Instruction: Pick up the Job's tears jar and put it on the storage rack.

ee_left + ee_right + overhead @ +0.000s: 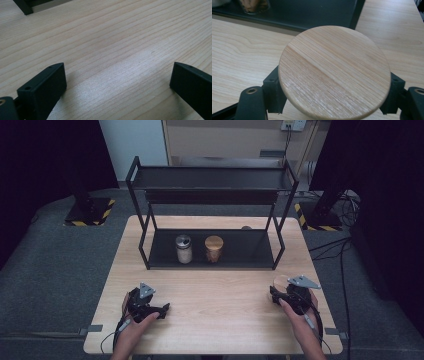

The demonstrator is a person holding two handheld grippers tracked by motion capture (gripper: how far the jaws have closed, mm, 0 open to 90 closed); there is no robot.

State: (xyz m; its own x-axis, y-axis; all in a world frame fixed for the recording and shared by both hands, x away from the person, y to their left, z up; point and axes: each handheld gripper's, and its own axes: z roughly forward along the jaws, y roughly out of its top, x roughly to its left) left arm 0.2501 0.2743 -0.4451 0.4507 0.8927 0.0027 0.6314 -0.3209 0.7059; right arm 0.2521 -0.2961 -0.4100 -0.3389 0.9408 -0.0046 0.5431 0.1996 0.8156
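Note:
My right gripper (279,291) rests at the table's right front, shut on a jar with a round pale wooden lid (281,281). In the right gripper view that lid (334,70) sits between my two black jaws, which press in on either side under its rim; the jar body is hidden beneath it. At the left front my left gripper (161,310) lies on the wooden table (215,295), held by a hand. Its jaws stand wide apart in the left gripper view (117,82), with bare wood between them.
A black two-tier metal rack (210,185) stands at the table's back half. Its lower shelf (250,250) carries a metal-capped jar of white contents (184,249) and a wooden-lidded jar of brown contents (214,249). Cables lie on the floor to the right.

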